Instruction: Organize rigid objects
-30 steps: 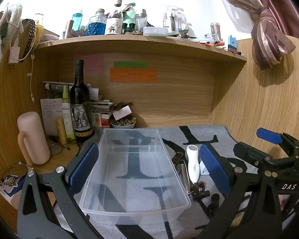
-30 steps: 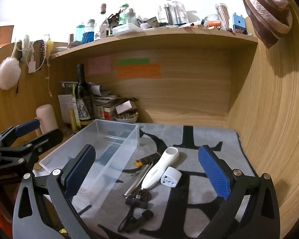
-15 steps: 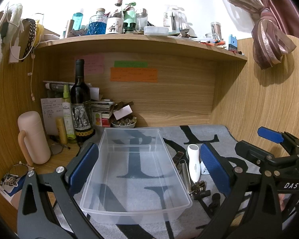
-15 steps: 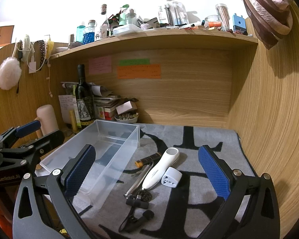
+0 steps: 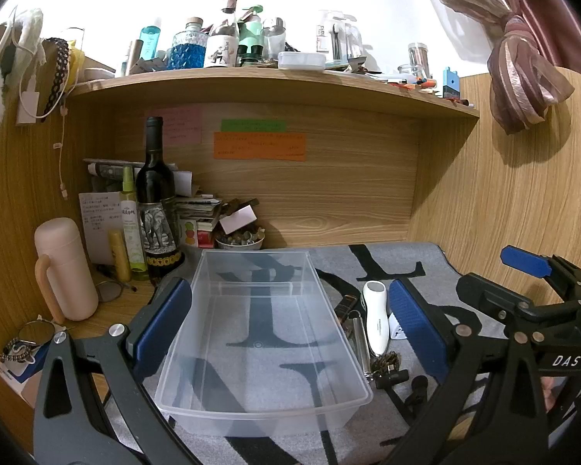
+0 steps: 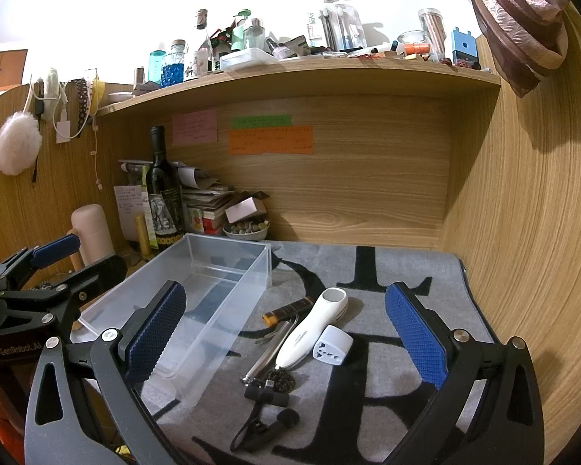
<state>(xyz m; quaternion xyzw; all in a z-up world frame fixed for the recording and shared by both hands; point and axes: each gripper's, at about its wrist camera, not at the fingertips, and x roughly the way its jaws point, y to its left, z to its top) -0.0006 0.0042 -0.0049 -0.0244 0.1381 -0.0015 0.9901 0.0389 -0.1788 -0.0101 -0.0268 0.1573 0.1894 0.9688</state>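
Nothing much has changed over the last second: both grippers, left (image 5: 290,323) and right (image 6: 284,333), still hover wide open, bin (image 5: 263,333) still empty (sorting hasn't started), wand (image 6: 313,327) untouched.

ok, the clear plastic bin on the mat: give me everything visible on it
The clear plastic bin is a rectangular, open-topped tub with see-through walls and a flanged rim, no lid in view. It holds nothing; the mat's black lettering shows through its floor. It sits upright and flat on the grey mat, long axis running away from the cameras, far end near the wine bottle. The loose items, including the white handheld device, lie just to its right. Neither gripper touches it.
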